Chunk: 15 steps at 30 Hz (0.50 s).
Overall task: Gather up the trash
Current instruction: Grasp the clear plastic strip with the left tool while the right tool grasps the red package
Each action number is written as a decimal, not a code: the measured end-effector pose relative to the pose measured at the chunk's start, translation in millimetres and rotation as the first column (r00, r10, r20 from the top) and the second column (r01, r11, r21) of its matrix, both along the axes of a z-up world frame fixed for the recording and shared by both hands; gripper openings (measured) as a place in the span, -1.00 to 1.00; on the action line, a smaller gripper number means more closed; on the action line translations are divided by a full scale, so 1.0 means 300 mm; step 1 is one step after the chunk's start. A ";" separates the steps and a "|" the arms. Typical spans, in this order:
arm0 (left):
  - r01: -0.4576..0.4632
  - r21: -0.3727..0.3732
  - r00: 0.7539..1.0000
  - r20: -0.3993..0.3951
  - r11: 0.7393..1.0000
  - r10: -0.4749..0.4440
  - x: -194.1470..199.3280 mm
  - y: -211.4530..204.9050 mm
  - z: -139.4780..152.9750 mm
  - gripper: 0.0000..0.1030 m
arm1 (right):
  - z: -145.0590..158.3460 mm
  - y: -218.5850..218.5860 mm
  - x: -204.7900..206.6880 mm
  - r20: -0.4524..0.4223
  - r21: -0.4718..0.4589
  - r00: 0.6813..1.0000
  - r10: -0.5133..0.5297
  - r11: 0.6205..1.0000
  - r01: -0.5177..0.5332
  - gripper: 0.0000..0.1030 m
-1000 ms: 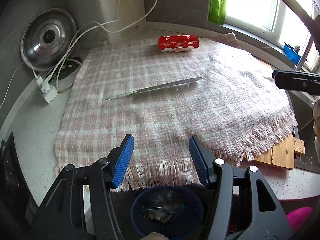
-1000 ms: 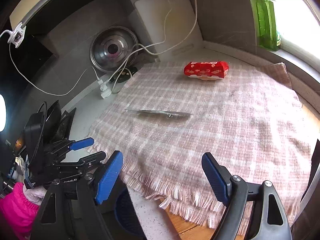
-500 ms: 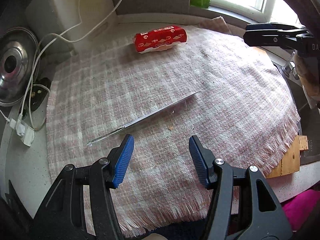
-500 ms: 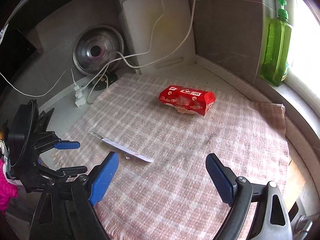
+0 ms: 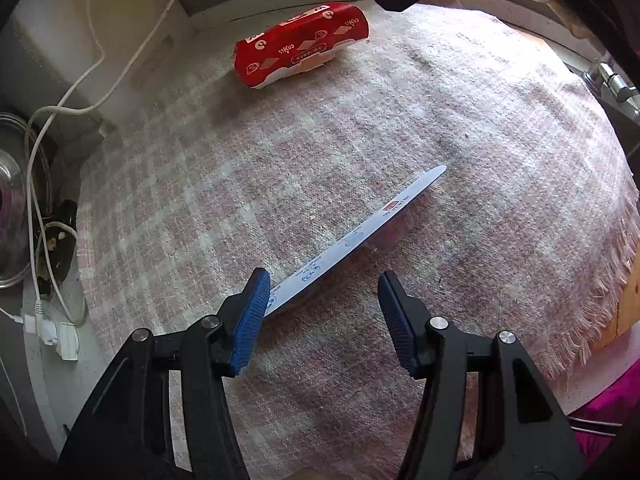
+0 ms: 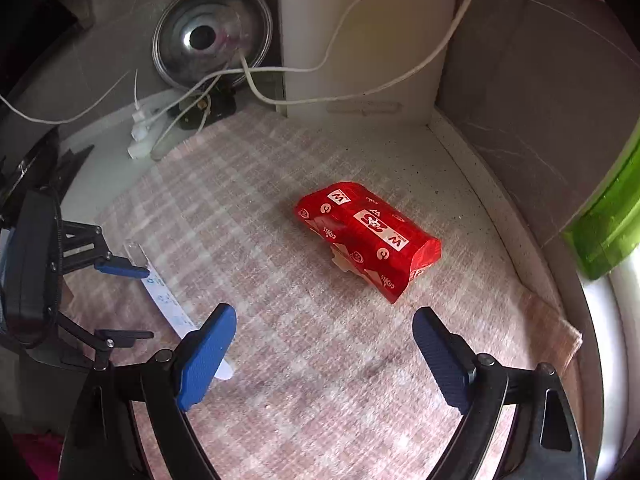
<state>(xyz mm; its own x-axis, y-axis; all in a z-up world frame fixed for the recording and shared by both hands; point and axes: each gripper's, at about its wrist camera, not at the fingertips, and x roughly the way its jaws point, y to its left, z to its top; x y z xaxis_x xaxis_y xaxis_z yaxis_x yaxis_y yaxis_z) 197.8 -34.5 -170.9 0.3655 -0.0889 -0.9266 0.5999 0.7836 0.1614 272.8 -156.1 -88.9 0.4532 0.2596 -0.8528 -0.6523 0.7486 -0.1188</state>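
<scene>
A long, thin silvery-white wrapper strip [image 5: 356, 236] lies flat on the pink checked cloth [image 5: 480, 120]. My left gripper [image 5: 324, 316] hangs open just above the strip's near end, which runs under the left fingertip [image 5: 252, 312]. A red printed snack packet [image 6: 368, 240] lies near the cloth's far edge; in the left wrist view this red packet [image 5: 300, 44] is at the top. My right gripper [image 6: 322, 360] stands wide open just short of the packet, nothing between its fingers. In the right wrist view the left gripper [image 6: 128, 300] straddles the strip [image 6: 168, 300].
A steel pot lid [image 6: 208, 36], a white board [image 6: 360, 20] and white cables with a plug [image 6: 140, 140] stand at the back wall. A green bottle [image 6: 608, 232] is at the right. A tap [image 5: 612, 84] and a wooden board [image 5: 628, 304] border the cloth's right side.
Both grippers moved forward over the cloth. The left one came down close over the strip's near end. The right one swung toward the red packet and its jaws widened a little.
</scene>
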 end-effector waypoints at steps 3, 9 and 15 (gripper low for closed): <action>0.011 0.021 1.000 -0.017 1.000 -0.010 0.023 -0.007 -0.019 0.14 | -0.022 0.045 0.053 0.010 -0.074 0.999 0.052 0.996 -0.051 0.77; 0.014 0.072 0.999 -0.052 0.997 -0.010 0.080 -0.022 -0.073 0.14 | -0.078 0.109 0.146 -0.003 -0.163 0.993 0.117 0.980 -0.116 0.78; 0.006 0.024 0.997 -0.080 1.000 -0.004 0.136 -0.037 -0.084 -0.03 | -0.151 0.141 0.212 -0.020 -0.239 0.989 0.148 0.960 -0.149 0.78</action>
<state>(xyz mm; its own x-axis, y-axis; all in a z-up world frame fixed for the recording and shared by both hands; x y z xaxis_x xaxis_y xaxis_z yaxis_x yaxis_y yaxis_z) 238.5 -45.5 -196.2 0.2900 -0.0679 -0.9546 0.6152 0.7773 0.1316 336.4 -113.8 -134.1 0.4230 0.1127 -0.8991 -0.7546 0.5932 -0.2806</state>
